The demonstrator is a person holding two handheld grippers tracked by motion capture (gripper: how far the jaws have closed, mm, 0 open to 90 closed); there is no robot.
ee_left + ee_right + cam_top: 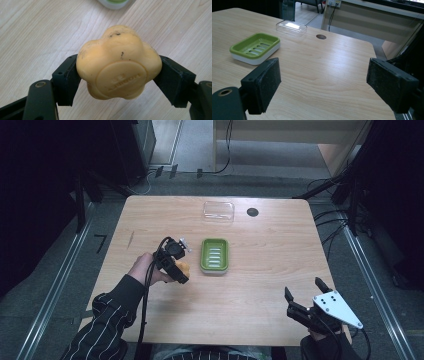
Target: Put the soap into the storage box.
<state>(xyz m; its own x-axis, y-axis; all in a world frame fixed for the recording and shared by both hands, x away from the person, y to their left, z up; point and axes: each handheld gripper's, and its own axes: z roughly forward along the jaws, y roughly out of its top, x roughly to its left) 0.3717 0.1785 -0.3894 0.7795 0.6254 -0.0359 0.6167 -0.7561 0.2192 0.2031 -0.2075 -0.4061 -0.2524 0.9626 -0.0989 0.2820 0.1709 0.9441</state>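
**Yellow soap held beside the green dish**

The left hand-held gripper (181,266) is clamped on a yellow soap (117,63), which has a lobed, flower-like form with a round stamped disc on its face. Both black pads press on the soap from opposite sides, and the soap is lifted above the bench (260,295), not resting on it. In the high view the soap (183,268) is just beside the left edge of the green soap dish (214,255), but it does not touch the dish.

The dish stands near the middle of the bench and has a ribbed green insert over a white base. A clear plastic lid (218,212) lies farther back, well apart from the dish, and a small dark round hole (252,212) is just beside the lid.

The right hand-held gripper (302,296) is at the near right corner of the bench. Its jaws stand wide apart, with nothing between them.
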